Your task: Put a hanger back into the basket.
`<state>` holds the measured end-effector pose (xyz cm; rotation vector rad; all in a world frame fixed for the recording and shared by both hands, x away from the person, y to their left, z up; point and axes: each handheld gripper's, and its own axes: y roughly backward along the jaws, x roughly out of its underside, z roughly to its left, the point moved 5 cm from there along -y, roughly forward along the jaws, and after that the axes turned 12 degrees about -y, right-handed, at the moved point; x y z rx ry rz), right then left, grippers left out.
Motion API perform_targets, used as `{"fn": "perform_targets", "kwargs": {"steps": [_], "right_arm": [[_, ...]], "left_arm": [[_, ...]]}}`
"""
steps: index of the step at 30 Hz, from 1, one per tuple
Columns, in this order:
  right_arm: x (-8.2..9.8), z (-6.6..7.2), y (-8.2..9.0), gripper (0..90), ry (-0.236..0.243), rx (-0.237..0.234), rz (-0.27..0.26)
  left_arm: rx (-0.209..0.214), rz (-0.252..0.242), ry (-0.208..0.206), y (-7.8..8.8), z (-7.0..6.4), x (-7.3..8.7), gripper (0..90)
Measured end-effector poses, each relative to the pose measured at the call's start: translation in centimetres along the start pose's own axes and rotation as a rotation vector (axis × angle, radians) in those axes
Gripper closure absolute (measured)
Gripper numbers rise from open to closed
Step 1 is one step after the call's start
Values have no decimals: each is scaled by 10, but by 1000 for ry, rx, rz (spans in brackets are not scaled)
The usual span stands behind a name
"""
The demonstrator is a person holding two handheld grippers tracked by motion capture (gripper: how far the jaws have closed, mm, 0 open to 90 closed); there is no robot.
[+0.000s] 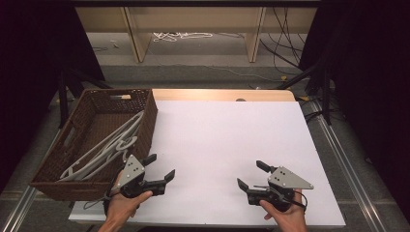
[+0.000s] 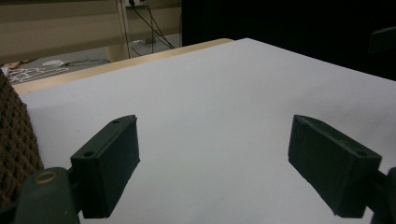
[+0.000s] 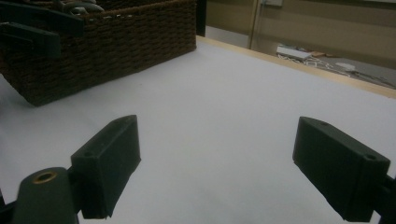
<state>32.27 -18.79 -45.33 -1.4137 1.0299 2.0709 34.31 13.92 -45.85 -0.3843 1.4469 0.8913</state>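
A basket point(image 1: 99, 140) stands on the left edge of the desk point(image 1: 227, 145), with hangers point(image 1: 104, 150) lying in it. The left claw point(image 1: 162, 167) sits just right of the basket's near corner; the right claw point(image 1: 251, 175) is well apart, toward the desk's near right.

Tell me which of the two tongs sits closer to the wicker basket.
The left tongs. They hover right beside the brown wicker basket holding the white hangers, near its front corner, while the right tongs sit across the white table, well away. Both are open and empty.
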Motion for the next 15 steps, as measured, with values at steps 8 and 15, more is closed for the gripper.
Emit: {"fn": "perform_targets", "kwargs": {"steps": [8, 15], "right_arm": [[0, 0, 0, 158, 4, 0, 5], [0, -1, 0, 158, 7, 3, 2]], "left_arm": [[1, 4, -12, 0, -1, 0, 162], [8, 13, -29, -1, -2, 1, 162]]}}
